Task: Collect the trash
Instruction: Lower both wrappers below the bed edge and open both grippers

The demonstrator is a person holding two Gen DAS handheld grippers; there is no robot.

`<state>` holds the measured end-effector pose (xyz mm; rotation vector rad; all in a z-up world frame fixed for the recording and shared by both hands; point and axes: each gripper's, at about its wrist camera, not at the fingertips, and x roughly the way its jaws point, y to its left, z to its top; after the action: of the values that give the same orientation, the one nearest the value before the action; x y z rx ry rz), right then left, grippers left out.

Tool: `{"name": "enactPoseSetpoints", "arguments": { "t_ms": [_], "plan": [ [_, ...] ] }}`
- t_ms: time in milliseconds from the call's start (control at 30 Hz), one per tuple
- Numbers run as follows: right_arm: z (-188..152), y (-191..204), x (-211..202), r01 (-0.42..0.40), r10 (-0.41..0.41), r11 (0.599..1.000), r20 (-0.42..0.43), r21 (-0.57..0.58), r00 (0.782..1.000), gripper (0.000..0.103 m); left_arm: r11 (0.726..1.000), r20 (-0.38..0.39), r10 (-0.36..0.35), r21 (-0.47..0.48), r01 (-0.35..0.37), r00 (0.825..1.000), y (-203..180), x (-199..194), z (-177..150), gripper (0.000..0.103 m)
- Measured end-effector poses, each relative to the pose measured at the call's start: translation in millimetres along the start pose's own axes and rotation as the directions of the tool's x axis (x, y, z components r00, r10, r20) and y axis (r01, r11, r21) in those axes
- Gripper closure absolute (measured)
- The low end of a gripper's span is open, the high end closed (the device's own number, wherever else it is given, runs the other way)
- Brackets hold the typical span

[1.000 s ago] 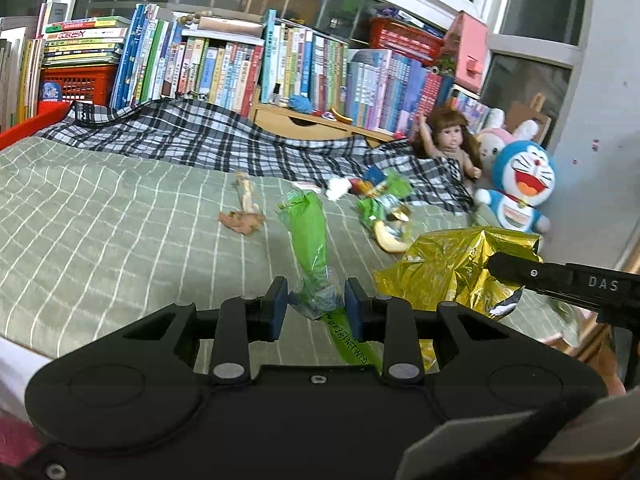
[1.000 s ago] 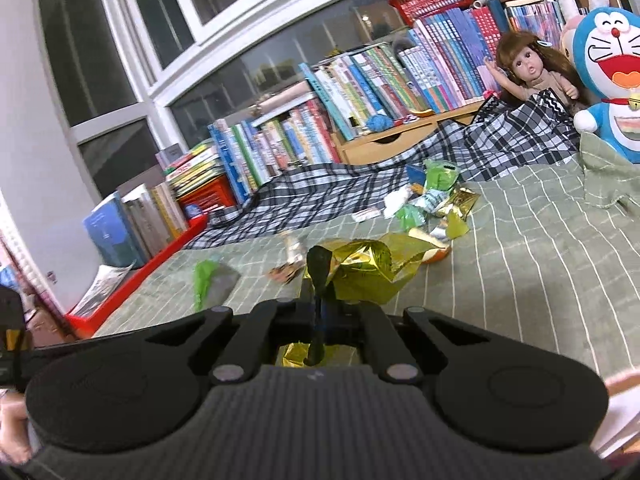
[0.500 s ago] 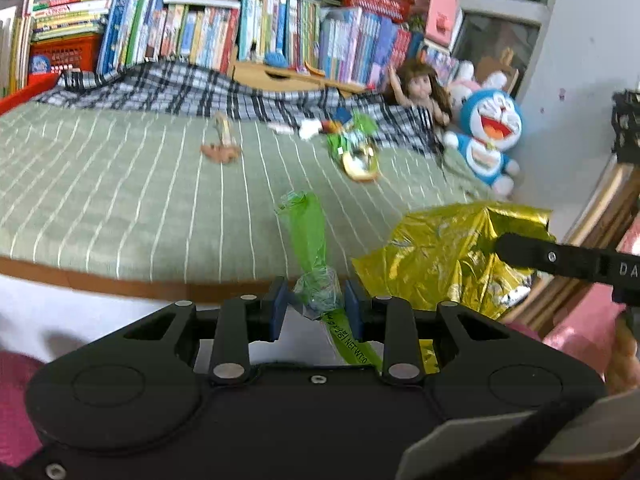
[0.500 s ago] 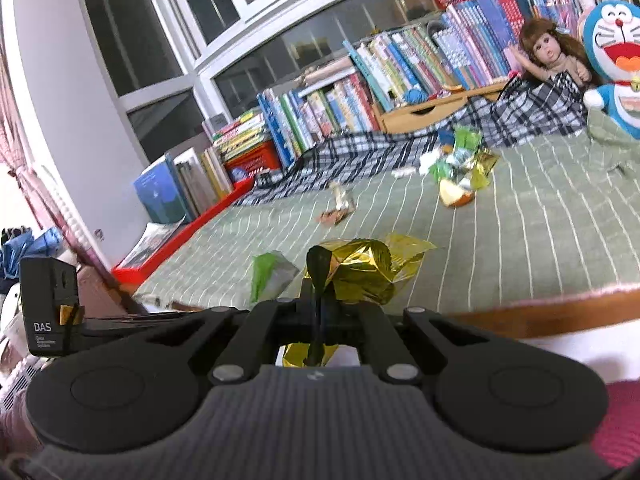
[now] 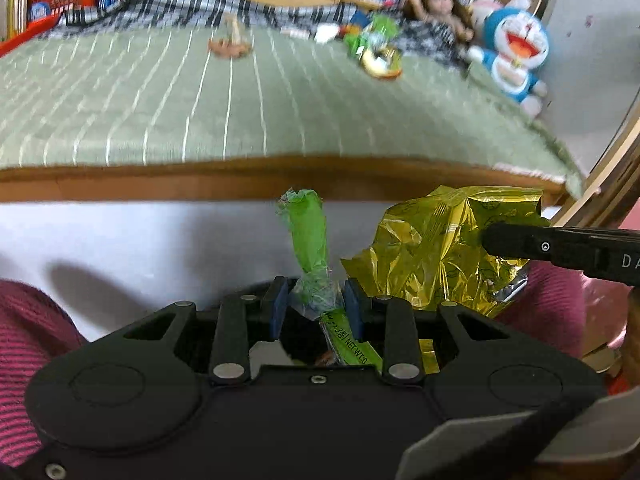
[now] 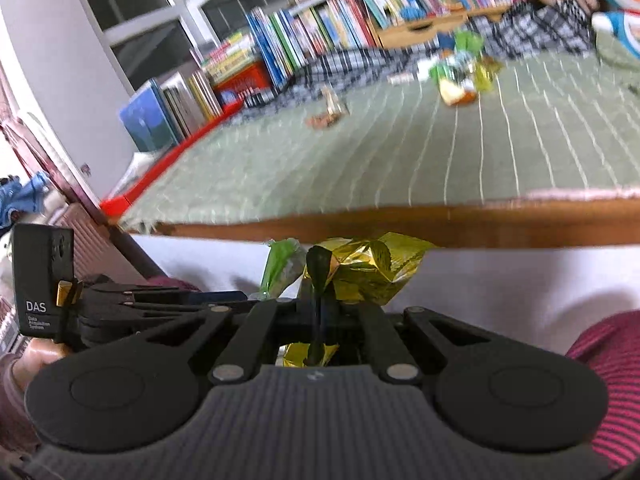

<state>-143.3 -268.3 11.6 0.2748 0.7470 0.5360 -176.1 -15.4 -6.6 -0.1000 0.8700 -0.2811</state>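
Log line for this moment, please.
left claw: shut on green wrapper | right claw: shut on gold foil bag | bed: more wrappers left

left gripper [image 5: 315, 307] clamps green wrapper [image 5: 310, 240] | gold foil bag [image 5: 440, 256] beside | bed [image 5: 200, 112] beyond

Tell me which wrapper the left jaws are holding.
The green wrapper, pinched in the left gripper; the gold foil wrapper sits in the right one.
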Motion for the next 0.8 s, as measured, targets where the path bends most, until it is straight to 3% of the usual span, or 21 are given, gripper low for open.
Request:
{"name": "enactPoseSetpoints", "arguments": {
  "t_ms": [333, 800],
  "plan": [
    [-12.8, -16.4, 49.5, 0.046, -0.044, 0.999, -0.130, 0.014, 0.991, 0.097, 0.999, -0.120, 0.032, -0.017, -0.034, 0.992, 6.7, 55.6, -11.1, 0.074],
    [-20.1, -24.2, 93.1, 0.091, -0.087, 0.996, -0.227, 0.006, 0.970, 0.093, 0.998, -0.178, 0.051, -0.035, -0.059, 0.983, 5.8, 100.9, -13.2, 0.073]
  ]
}}
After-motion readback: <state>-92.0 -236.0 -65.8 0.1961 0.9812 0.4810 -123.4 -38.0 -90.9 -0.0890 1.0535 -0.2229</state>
